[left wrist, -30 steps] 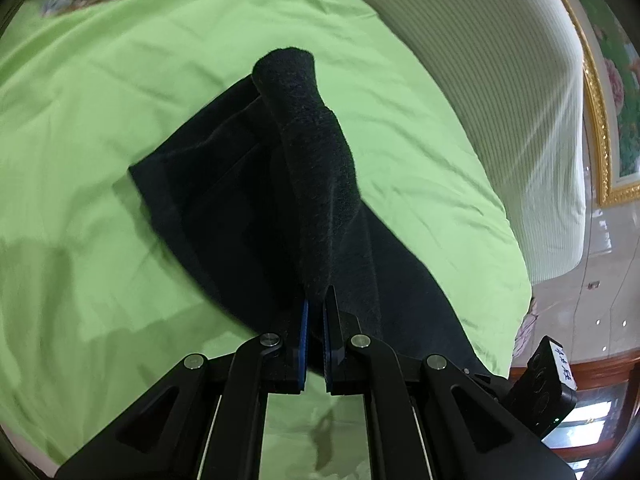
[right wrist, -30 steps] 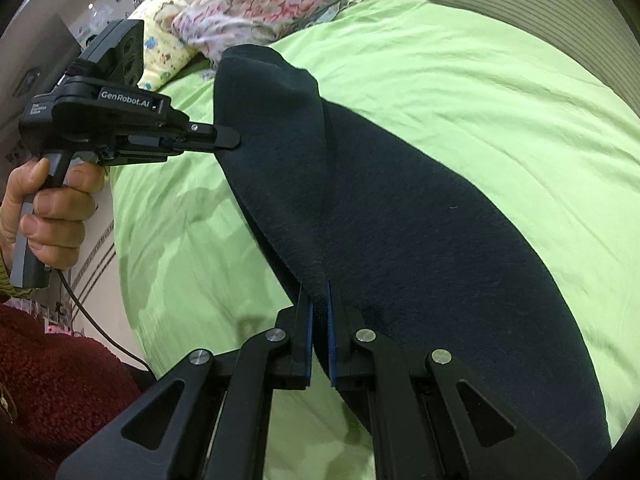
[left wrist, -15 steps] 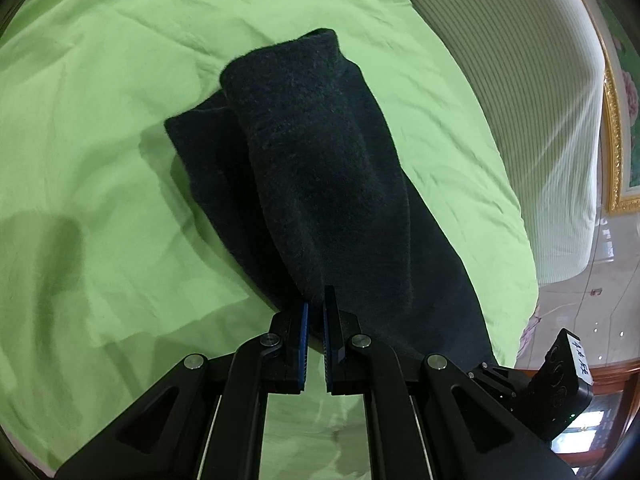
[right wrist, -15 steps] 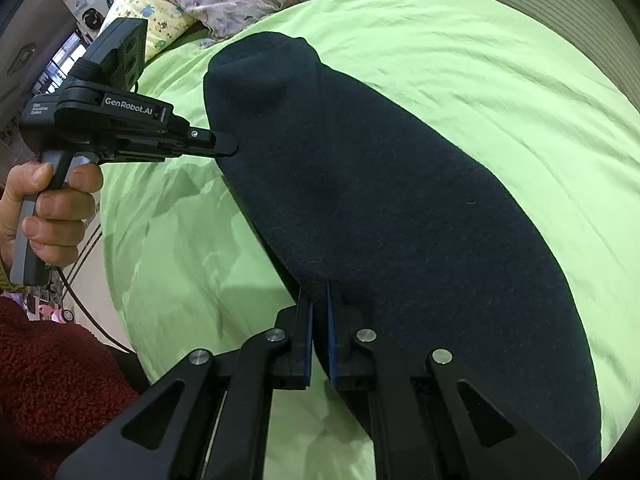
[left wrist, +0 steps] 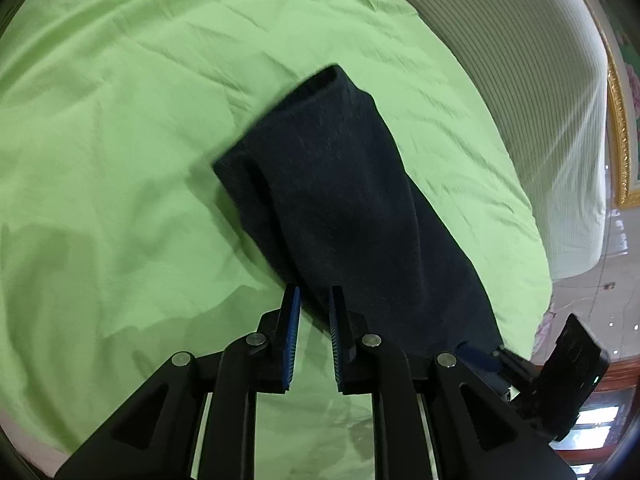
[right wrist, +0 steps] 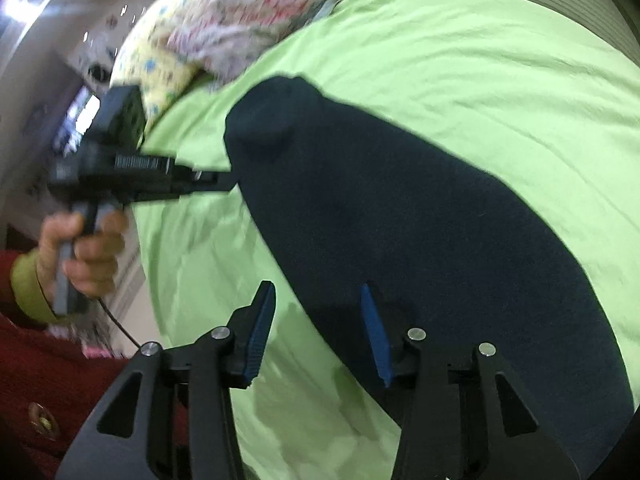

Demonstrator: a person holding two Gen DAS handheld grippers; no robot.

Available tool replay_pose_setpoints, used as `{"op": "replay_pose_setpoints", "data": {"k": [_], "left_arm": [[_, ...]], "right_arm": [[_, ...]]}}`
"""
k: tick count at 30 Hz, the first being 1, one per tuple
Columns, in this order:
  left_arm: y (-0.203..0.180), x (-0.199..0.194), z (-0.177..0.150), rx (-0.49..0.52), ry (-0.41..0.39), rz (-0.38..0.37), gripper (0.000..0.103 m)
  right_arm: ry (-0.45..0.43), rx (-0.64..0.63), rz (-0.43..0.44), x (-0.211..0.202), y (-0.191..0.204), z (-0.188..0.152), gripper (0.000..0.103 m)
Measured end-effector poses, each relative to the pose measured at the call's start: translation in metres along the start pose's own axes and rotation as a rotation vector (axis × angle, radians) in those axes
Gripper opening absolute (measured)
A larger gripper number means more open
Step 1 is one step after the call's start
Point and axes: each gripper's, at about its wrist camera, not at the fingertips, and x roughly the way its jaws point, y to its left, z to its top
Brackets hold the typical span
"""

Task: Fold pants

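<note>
Two grippers, both spread and holding nothing: left gripper (left wrist: 313, 308) and right gripper (right wrist: 318, 312) sit at the near edge of the folded dark pants (left wrist: 340, 200) on the green bedsheet (left wrist: 120, 120).

Black grippers, the left gripper (left wrist: 313, 320) and right gripper (right wrist: 318, 322), are showing blue ribbed pads, silver screws, while a bare hand (right wrist: 82, 252) is wearing yellow-green cuff under red sleeve.

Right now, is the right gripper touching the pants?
Cannot tell. In the right wrist view the right gripper is open, green sheet showing between the pads, but the right-hand pad overlaps the pants edge, with no plain gap or contact.
</note>
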Motion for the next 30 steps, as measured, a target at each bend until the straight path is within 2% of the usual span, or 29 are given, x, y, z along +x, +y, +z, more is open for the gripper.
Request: {"op": "replay_pose_setpoints", "data": {"k": [2,6,7,11,14,17,20,22,23,24,25,26,30], "left_arm": [[0.003,-0.004,0.003,-0.019,0.0,0.004,0.032],[0.011,-0.004,0.012,-0.092,0.005,0.014,0.045],[0.013,-0.003,0.016,-0.111,0.009,0.023,0.05],[0.018,0.003,0.028,-0.155,0.024,0.052,0.061],[0.024,0.01,0.036,-0.178,0.032,0.088,0.061],[0.03,0.019,0.039,-0.186,0.055,0.117,0.061],[0.034,0.02,0.038,-0.171,0.048,0.114,0.061],[0.034,0.021,0.036,-0.162,0.042,0.117,0.06],[0.035,0.023,0.037,-0.162,0.039,0.116,0.059],[0.033,0.023,0.038,-0.157,0.032,0.115,0.058],[0.032,0.023,0.04,-0.149,0.023,0.111,0.053],[0.029,0.025,0.042,-0.135,0.017,0.091,0.035],[0.025,0.027,0.045,-0.117,0.017,0.052,0.023]], "right_arm": [[-0.044,0.058,0.005,-0.009,-0.012,0.003,0.046],[-0.137,0.182,-0.036,-0.03,-0.044,0.013,0.046],[-0.148,0.206,-0.059,-0.033,-0.051,0.017,0.046],[-0.179,0.276,-0.146,-0.038,-0.083,0.037,0.046],[-0.152,0.3,-0.156,-0.029,-0.101,0.051,0.046],[-0.081,0.287,-0.156,-0.007,-0.105,0.061,0.046],[0.036,0.22,-0.177,0.017,-0.1,0.061,0.046],[0.059,0.167,-0.206,0.026,-0.095,0.059,0.045],[0.055,0.153,-0.211,0.026,-0.093,0.059,0.042],[0.057,0.154,-0.204,0.026,-0.092,0.059,0.032],[0.059,0.155,-0.196,0.026,-0.092,0.059,0.029],[0.062,0.146,-0.203,0.026,-0.091,0.06,0.024],[0.049,0.091,-0.25,0.016,-0.081,0.063,0.012]]}}
